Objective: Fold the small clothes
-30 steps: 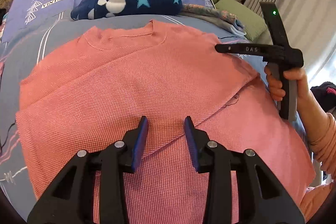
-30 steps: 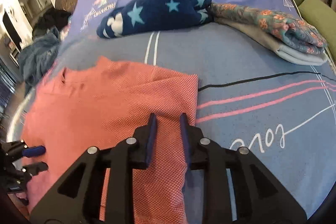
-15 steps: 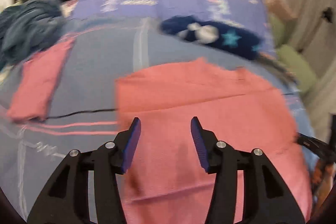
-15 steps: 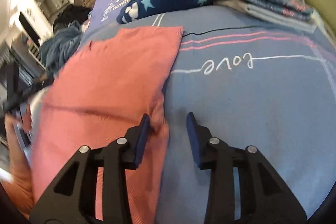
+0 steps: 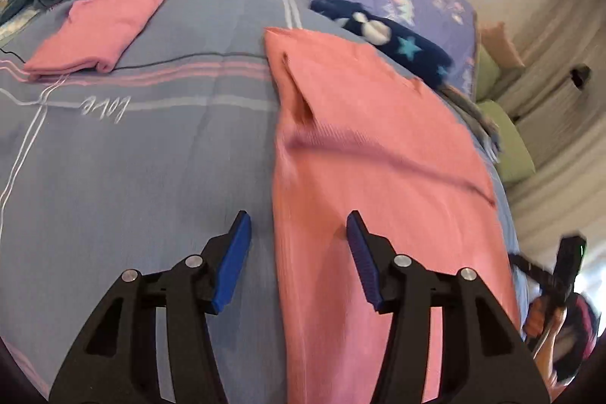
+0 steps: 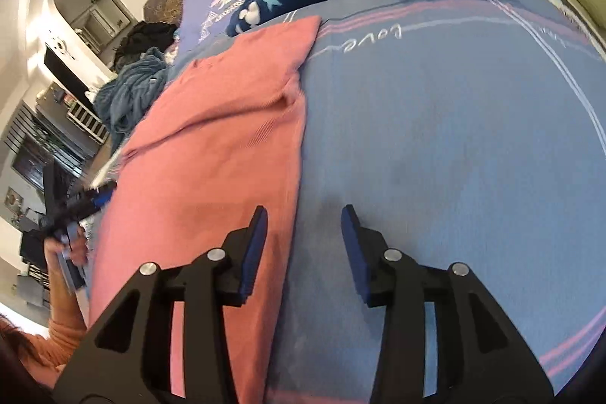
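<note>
While both spread empty, the left hand-held gripper [image 5: 299, 245] and right hand-held gripper [image 6: 305, 241] straddle the pink shirt's [image 5: 363, 154] side edges.

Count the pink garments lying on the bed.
2. A large pink waffle-knit top lies spread before both open grippers; a small folded pink garment lies far left, near the blue heap. Others may be hidden.

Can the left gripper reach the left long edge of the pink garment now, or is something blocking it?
Probably yes. The left gripper is open, its jaws standing either side of the near left edge of the pink garment, which lies flat on the bedspread. Nothing lies between them.
</note>
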The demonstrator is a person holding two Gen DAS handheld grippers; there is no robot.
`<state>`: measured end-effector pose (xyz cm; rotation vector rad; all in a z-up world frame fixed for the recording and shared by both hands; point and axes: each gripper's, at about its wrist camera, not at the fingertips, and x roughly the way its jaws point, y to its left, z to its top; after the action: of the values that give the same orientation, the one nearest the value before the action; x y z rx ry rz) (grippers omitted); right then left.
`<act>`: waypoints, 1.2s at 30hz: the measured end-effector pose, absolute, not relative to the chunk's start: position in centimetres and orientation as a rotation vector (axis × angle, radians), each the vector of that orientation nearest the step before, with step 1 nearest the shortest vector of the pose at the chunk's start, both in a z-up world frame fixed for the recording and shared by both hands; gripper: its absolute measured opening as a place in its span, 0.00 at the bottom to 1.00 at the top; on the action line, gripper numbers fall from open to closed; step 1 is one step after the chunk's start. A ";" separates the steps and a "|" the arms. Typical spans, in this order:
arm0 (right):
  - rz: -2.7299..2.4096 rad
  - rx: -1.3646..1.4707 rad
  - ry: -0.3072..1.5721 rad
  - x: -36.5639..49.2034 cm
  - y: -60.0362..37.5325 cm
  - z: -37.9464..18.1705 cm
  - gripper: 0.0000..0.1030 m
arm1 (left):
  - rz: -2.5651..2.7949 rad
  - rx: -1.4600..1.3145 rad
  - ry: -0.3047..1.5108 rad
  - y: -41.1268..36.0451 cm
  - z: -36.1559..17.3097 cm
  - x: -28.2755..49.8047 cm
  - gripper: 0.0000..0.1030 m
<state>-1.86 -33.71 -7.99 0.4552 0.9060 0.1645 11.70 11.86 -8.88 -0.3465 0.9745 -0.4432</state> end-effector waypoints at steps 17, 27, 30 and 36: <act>0.268 0.505 0.778 -14.6 -32.0 -7.8 0.65 | -0.524 -0.210 0.968 11.7 -8.5 -4.1 0.66; 0.430 0.639 0.901 -19.5 -31.2 -8.5 0.71 | -0.560 -0.190 0.946 11.8 -9.0 -9.5 0.99; 0.441 0.647 0.910 -19.3 -30.9 -8.6 0.71 | -0.572 -0.252 0.946 12.6 -9.1 -10.2 0.99; 0.476 0.720 0.931 -18.3 -30.8 -9.2 0.71 | -0.593 -0.368 0.946 13.6 -9.5 -10.1 0.99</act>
<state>-18.32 -30.75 -9.16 0.7200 0.9311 0.4756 -10.08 13.58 -9.48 -0.3682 0.9460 -0.5933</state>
